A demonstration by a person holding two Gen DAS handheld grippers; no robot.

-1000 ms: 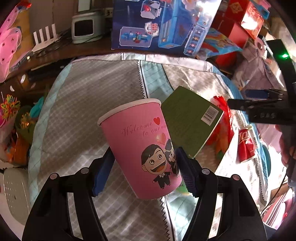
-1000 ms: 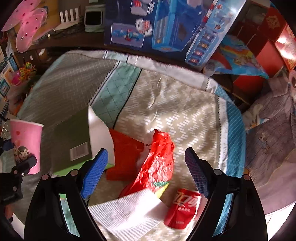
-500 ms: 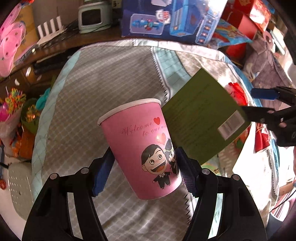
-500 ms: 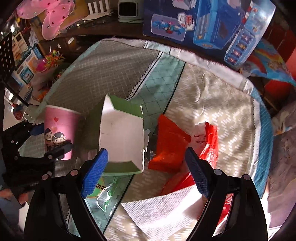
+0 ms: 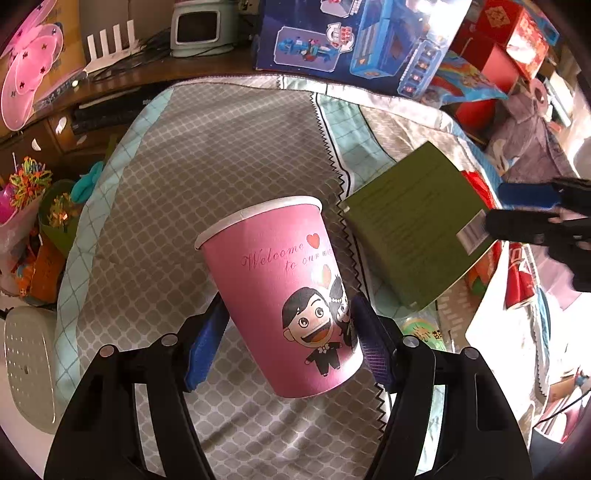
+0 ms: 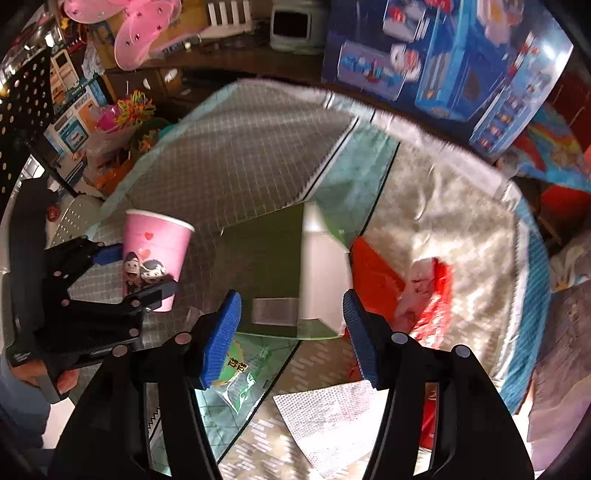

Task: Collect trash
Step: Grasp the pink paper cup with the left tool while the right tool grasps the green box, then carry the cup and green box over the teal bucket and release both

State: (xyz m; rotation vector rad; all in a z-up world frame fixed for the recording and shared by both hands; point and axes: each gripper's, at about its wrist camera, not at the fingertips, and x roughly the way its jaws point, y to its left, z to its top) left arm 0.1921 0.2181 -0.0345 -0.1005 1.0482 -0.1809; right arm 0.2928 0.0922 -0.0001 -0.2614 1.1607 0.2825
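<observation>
My left gripper [image 5: 288, 339] is shut on a pink paper cup [image 5: 284, 291] with a cartoon couple, held above the bedspread; the cup also shows in the right wrist view [image 6: 153, 258]. A green box [image 5: 417, 225] lies just right of the cup. My right gripper [image 6: 291, 328] is open, its blue pads either side of the green box [image 6: 269, 266], touching neither side. Red wrappers [image 6: 373, 273], a white paper towel [image 6: 332, 417], a green snack packet [image 6: 236, 376] and a red can [image 5: 519, 277] lie around the box.
The patterned bedspread [image 5: 229, 155] covers a round surface. Blue toy boxes [image 5: 354, 33] and red boxes [image 5: 506, 40] stand behind it. A white perforated bin [image 5: 26, 358] sits at the lower left beside colourful clutter [image 5: 33, 206].
The right gripper has moved left over the green box, which now sits between its pads. The left gripper keeps holding the pink cup, shifted slightly.
</observation>
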